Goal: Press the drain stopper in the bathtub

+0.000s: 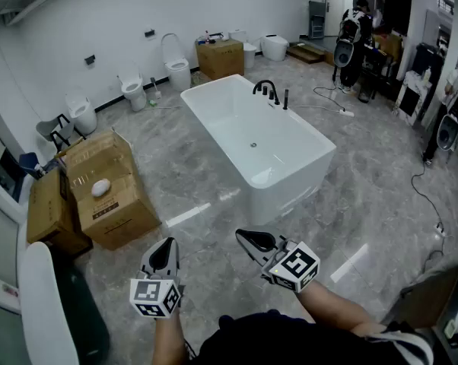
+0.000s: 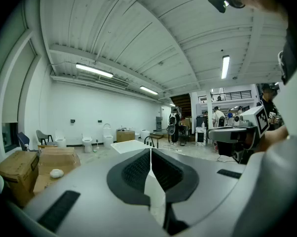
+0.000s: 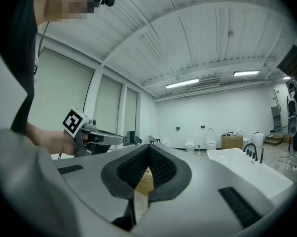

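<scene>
A white freestanding bathtub (image 1: 290, 154) stands mid-floor in the head view, with a small round drain stopper (image 1: 253, 145) in its bottom and a black faucet (image 1: 265, 90) on its far rim. Both grippers are held low, well short of the tub's near end. My left gripper (image 1: 166, 248) is shut and holds nothing. To its right, my right gripper (image 1: 249, 239) is also shut and holds nothing. The left gripper view has the shut jaws meeting at the left gripper (image 2: 150, 150), with the tub (image 2: 128, 145) far beyond. The right gripper (image 3: 149, 147) shows shut, the tub (image 3: 249, 171) at its right.
Large cardboard boxes (image 1: 107, 188) stand on the floor at left. Several toilets (image 1: 130, 90) line the back wall beside another box (image 1: 220, 58). A person (image 1: 354, 33) stands at the far right. Cables (image 1: 423, 192) trail over the grey marbled floor at right.
</scene>
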A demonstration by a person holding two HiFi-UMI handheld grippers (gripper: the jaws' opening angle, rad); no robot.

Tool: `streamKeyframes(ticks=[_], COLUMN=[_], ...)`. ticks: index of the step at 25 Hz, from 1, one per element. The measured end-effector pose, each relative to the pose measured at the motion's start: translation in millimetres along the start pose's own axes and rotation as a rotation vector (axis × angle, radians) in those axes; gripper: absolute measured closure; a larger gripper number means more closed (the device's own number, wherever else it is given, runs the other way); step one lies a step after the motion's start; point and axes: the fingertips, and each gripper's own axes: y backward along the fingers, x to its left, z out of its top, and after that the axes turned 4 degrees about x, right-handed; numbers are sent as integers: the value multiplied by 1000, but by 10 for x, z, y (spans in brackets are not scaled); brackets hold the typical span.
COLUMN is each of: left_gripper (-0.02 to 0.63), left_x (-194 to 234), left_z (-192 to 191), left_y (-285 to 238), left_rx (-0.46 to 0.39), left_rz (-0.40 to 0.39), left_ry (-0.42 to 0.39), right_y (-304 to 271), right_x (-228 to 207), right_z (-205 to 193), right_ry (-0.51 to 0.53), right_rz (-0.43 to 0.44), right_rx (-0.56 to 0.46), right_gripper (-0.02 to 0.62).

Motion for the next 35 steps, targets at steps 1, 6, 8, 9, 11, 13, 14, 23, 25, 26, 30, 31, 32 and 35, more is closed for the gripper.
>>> streamKeyframes(ticks=[1, 6, 8, 9, 11, 13, 14, 23, 25, 26, 30, 31, 32, 35], left_gripper=[584, 583, 583, 583, 583, 583, 583, 583, 583, 583, 583, 583, 583, 583], left_x=[-6, -2, 59, 96, 165, 228, 261, 695, 799, 851, 1013, 1044, 1075, 1161], left_z=[-5, -33, -52, -61, -74, -80, -84, -328, -409, -444, -493, -494, -496, -511], left_y=[-3, -10, 3, 15, 45, 80, 101, 391, 444, 463, 488, 480, 468, 402], left_rx=[3, 9, 6, 3, -3, -8, -10, 10, 20, 23, 24, 23, 22, 26], left_rz=[-4, -14, -14, -16, -20, -27, -32, -71, -75, -76, -86, -90, -93, -95], left_ry=[0, -7, -4, -2, 2, 3, 3, 2, 11, 16, 33, 33, 34, 42], right_y=[1, -48, -110, -148, -231, -310, -344, -834, -942, -992, -1165, -1209, -1255, -1390], right_x=[18, 75, 148, 195, 275, 343, 377, 839, 981, 1052, 1227, 1232, 1227, 1173], right_z=[24, 37, 4, -21, -92, -124, -114, -152, -200, -229, -314, -325, -333, -345], right_ry=[-10, -32, -33, -29, -11, -11, -27, -103, -111, -111, -97, -96, -97, -110], right_rz=[-1, 1, 10, 17, 30, 34, 32, 38, 45, 54, 88, 91, 91, 88], right_rx=[14, 45, 50, 52, 46, 49, 56, 68, 87, 97, 144, 151, 156, 161], right_gripper=[584, 584, 584, 584, 584, 584, 584, 581, 581, 581, 581, 581, 581, 581])
